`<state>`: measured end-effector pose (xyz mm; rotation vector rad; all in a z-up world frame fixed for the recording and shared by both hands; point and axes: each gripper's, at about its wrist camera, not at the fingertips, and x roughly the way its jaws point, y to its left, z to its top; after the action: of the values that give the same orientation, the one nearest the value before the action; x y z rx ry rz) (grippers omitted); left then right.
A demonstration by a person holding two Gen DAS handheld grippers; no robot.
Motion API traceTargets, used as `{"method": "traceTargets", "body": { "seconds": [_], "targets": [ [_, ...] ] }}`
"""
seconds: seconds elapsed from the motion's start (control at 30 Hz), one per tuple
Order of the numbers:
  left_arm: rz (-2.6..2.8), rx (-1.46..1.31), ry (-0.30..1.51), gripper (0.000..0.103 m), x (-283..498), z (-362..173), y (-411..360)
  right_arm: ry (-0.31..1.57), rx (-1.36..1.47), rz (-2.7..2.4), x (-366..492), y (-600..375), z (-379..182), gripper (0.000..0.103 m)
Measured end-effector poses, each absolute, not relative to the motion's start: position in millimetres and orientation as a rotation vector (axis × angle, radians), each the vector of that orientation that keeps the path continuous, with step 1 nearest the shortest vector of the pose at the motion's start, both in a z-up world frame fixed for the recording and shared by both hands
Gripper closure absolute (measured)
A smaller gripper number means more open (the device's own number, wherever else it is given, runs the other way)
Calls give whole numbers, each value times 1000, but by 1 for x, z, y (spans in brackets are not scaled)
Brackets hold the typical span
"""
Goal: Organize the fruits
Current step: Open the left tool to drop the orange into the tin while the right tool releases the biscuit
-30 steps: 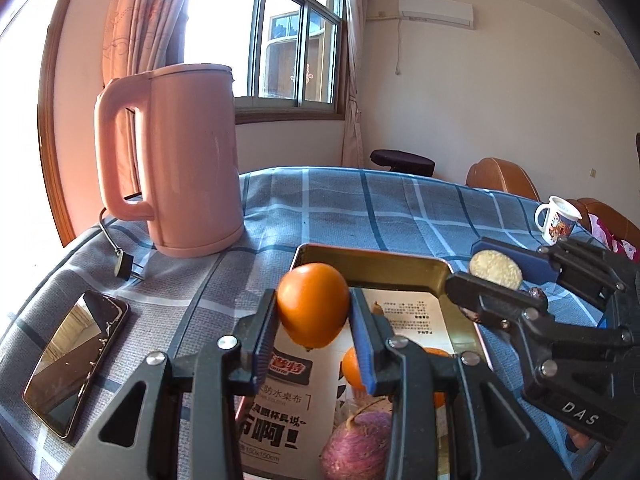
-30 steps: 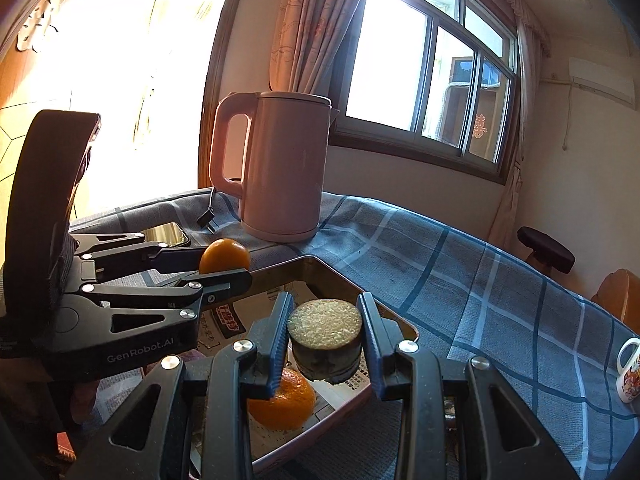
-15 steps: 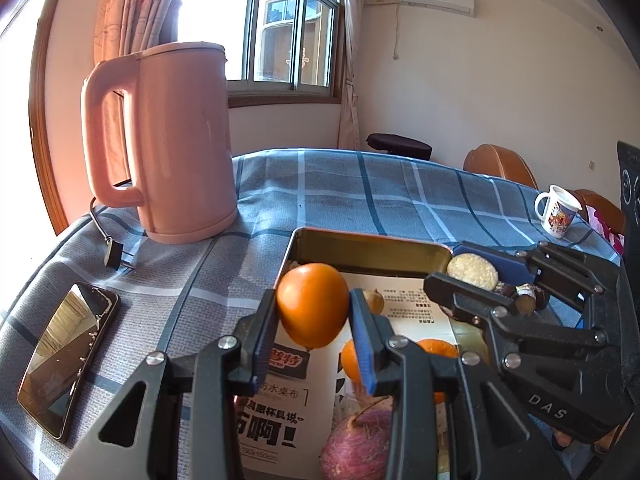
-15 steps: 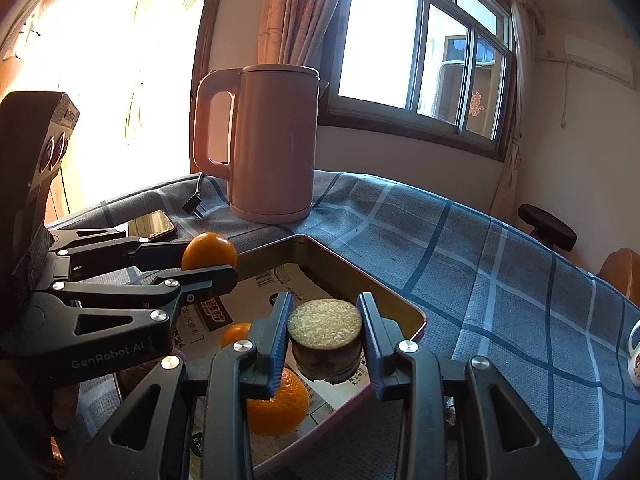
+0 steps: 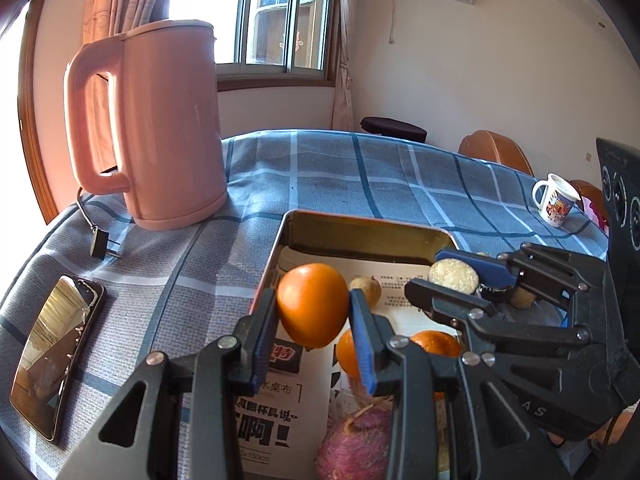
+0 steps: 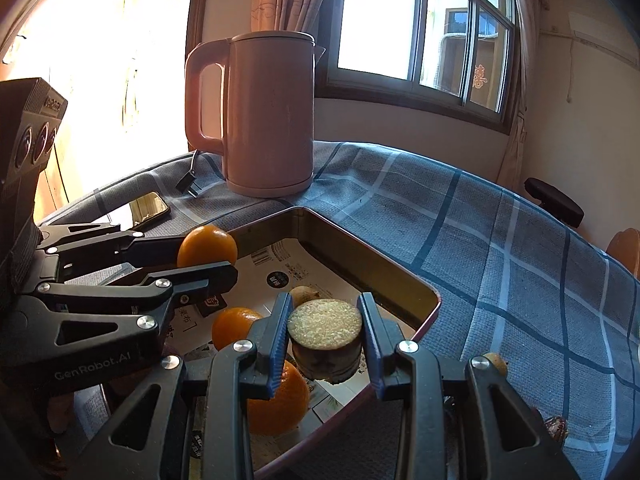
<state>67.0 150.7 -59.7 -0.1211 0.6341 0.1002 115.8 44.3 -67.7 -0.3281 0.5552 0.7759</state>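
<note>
- Left tongs (image 5: 314,316) clamped on an orange (image 5: 312,305), both blue pads pressed against its sides, held up over the near left part of the tray (image 5: 362,226).
- Right tongs (image 6: 325,334) clamped on a cut chunk of eggplant (image 6: 325,336), pale cut face up, dark skin below, lifted above the tray's right side.
- Below the tongs, inside the tray: a purple-skinned root (image 5: 354,440) nearest, then two more oranges (image 5: 436,342) lying on the printed paper lining (image 5: 404,284).
- Farther in on the paper: a small round tan fruit (image 5: 366,289), apart from the oranges, short of the tray's far wall.
- On the cloth just outside the tray's right side, seen from the right camera: another small tan fruit (image 6: 495,359), partly hidden behind the tongs' frame.
- Near the left edge of the bench (image 5: 360,176): a phone (image 5: 56,356) lying flat, screen up, on the blue checked cloth.
- Beyond the phone: a black plug (image 5: 98,242) and its cord, lying loose beside the kettle's base.
- Past the tray's far left corner: a pink kettle (image 5: 160,120), upright, handle turned toward the left edge.
- Toward the far right edge of the bench: a white mug (image 5: 556,200) with a printed picture, upright, well apart from the tray.
- Behind the bench: a window, curtains and a wall-mounted air conditioner.
</note>
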Motion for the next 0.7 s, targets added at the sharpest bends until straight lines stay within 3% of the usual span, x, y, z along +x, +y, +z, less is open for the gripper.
{"method": "traceTargets", "body": {
  "seconds": [0.2, 0.23, 0.27, 0.33, 0.37, 0.7],
  "targets": [
    [118, -113, 628, 60, 66, -59, 150, 601, -357, 792, 118, 51, -74, 66],
    [125, -113, 622, 56, 65, -58, 151, 599, -358, 786, 117, 51, -74, 64],
    [125, -120, 607, 53, 63, -57, 152, 598, -357, 778, 117, 50, -73, 54],
    [142, -130, 565, 30, 56, -53, 152, 578, -340, 776, 114, 43, -71, 43],
    [155, -132, 540, 27, 52, -51, 152, 560, -335, 771, 111, 37, -68, 43],
    [129, -129, 481, 23, 46, -43, 123, 457, -249, 550, 111, -89, -41, 43]
  ]
}}
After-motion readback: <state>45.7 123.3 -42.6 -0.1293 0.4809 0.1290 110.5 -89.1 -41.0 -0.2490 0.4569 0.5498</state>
